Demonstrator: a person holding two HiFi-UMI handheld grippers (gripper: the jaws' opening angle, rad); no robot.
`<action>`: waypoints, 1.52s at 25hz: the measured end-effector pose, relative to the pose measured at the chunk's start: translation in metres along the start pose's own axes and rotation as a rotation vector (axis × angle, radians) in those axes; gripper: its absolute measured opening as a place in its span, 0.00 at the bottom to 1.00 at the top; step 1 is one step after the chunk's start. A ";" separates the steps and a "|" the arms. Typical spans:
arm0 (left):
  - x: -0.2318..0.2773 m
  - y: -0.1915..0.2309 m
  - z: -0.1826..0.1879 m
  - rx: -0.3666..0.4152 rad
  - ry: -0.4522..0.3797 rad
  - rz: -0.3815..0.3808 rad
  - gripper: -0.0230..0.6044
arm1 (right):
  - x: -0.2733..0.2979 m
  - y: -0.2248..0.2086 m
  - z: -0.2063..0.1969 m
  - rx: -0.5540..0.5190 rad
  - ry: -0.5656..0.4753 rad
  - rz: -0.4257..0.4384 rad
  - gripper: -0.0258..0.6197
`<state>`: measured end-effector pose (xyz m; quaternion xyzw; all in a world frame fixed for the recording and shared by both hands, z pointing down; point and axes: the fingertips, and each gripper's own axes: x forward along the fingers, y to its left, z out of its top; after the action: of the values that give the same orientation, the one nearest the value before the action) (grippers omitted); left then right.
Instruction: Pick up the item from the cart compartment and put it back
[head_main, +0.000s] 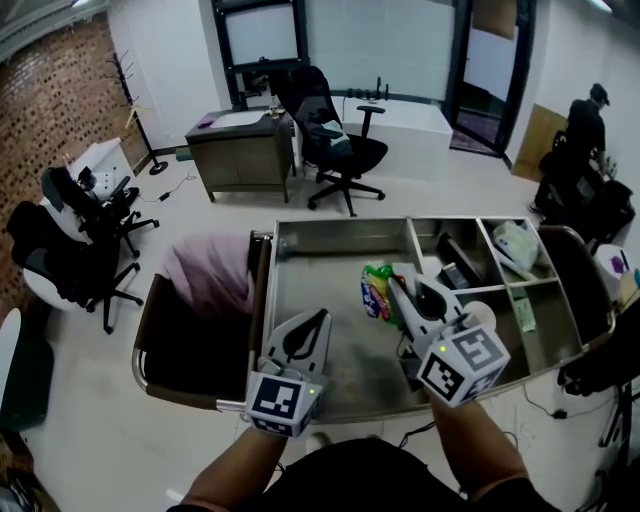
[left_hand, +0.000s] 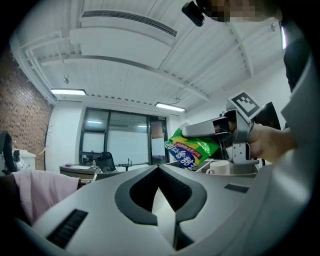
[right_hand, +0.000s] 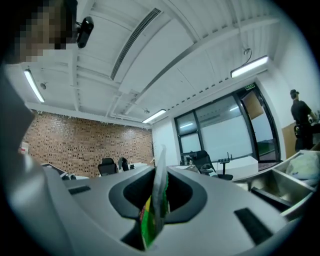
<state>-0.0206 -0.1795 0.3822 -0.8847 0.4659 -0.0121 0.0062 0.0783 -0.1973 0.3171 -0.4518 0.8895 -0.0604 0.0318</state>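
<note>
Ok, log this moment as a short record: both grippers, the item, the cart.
right gripper: shut on the green snack bag, pinching its edge
item: green snack bag, held up over the large compartment
left gripper: shut, nothing between its jaws, at the cart's near-left side
cart: metal, divided into compartments; a white cup stands in it

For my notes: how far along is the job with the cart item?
Done: the pick-up; the green plastic snack bag hangs above the steel cart compartment. In hand: the right tool is clamped on its edge; the left tool is shut, empty. Left: putting it back.
</note>
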 end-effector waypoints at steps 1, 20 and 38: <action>0.000 0.001 0.000 0.002 -0.002 0.001 0.04 | -0.005 0.002 -0.001 -0.005 -0.008 -0.002 0.14; 0.000 0.001 0.002 -0.022 -0.006 0.001 0.04 | -0.036 0.006 -0.038 -0.002 -0.076 -0.009 0.14; 0.001 0.000 0.001 -0.009 0.006 0.014 0.04 | -0.035 0.006 -0.040 0.011 -0.075 0.005 0.14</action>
<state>-0.0204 -0.1805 0.3811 -0.8815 0.4721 -0.0125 0.0010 0.0897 -0.1627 0.3556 -0.4512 0.8885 -0.0481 0.0675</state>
